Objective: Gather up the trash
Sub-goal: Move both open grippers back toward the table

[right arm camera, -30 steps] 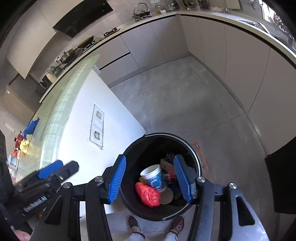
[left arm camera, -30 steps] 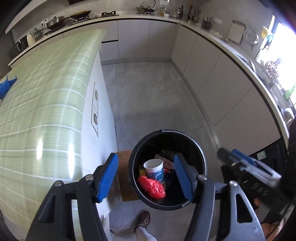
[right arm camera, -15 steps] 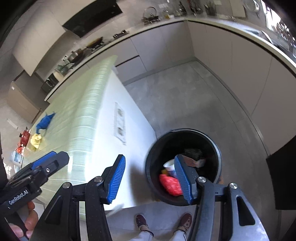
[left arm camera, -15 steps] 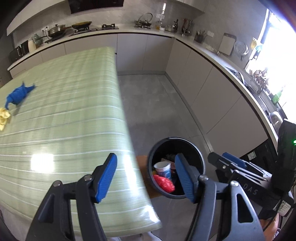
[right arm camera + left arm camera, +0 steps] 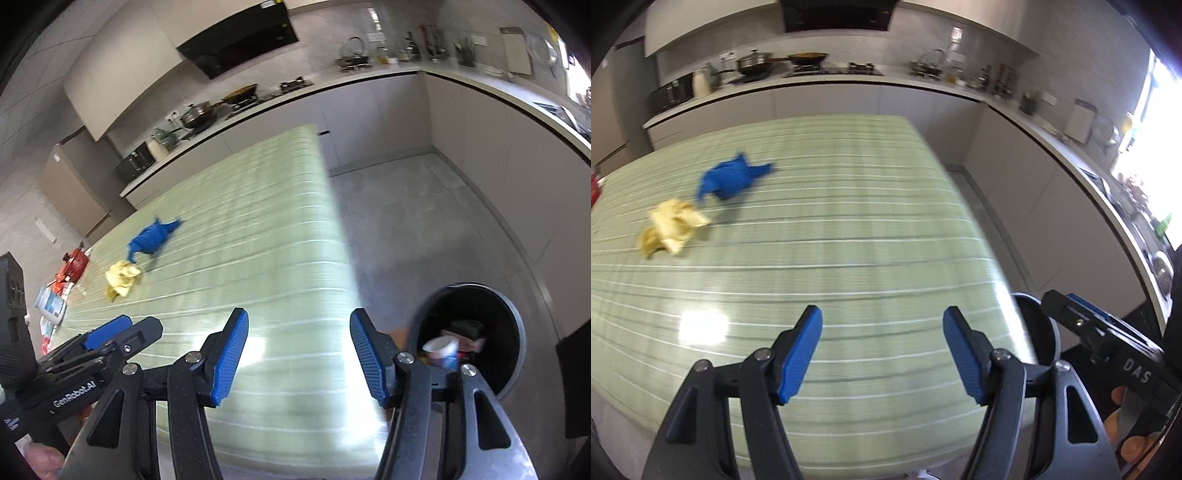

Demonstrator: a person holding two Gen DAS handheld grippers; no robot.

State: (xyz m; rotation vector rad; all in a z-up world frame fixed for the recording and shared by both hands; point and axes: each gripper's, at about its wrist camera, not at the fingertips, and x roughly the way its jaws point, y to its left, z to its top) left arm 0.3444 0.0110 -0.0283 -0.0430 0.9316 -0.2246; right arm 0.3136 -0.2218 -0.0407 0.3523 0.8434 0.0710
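Observation:
A crumpled blue wrapper (image 5: 733,179) and a crumpled yellow wrapper (image 5: 670,225) lie on the green striped table (image 5: 849,240), far left of centre; both also show in the right wrist view, blue (image 5: 153,238) and yellow (image 5: 120,277). My left gripper (image 5: 882,349) is open and empty above the table's near part. My right gripper (image 5: 299,352) is open and empty over the table's right edge. The black trash bin (image 5: 517,332) stands on the floor to the right, holding a paper cup (image 5: 443,349) and other trash.
A red bag (image 5: 75,260) and other packets (image 5: 51,302) lie at the table's far left end. Kitchen counters (image 5: 820,83) with pots run along the back and right walls. Grey floor (image 5: 424,221) lies between table and cabinets. The bin's rim (image 5: 1047,332) peeks out past the table corner.
Both grippers have swung away from above the bin, up and left, over the table. The blue and yellow wrappers are now nearer the middle of both views.

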